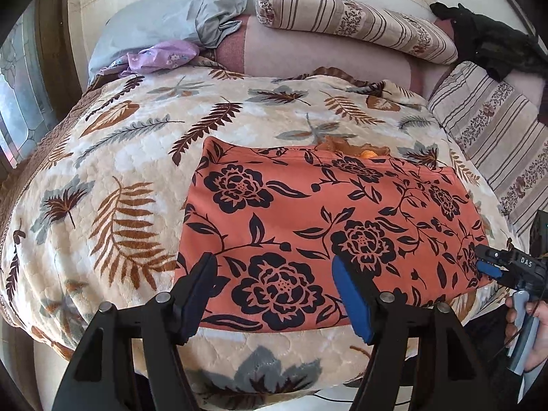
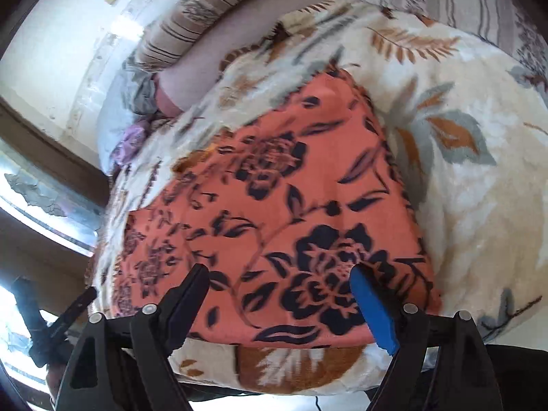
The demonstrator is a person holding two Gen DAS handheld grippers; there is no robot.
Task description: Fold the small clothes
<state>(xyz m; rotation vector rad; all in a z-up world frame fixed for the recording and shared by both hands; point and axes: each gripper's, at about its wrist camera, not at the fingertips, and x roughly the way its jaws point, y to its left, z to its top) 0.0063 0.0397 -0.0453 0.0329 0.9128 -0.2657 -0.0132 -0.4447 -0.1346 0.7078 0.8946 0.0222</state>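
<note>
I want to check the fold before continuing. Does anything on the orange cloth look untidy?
Yes. At the far edge of the orange floral cloth, a small bunched orange piece sticks out, so that edge is not clean. Elsewhere it lies flat on the leaf-print blanket.

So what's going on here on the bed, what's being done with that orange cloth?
A person is folding small clothes with a hand-held gripper in each hand. The orange floral cloth lies flat, apparently folded into a rectangle, on the leaf-print blanket. The left hand-held gripper and the right hand-held gripper are both open over its near edge with nothing between the fingers, so the cloth is not held right now. Pillows lie at the far end.
</note>
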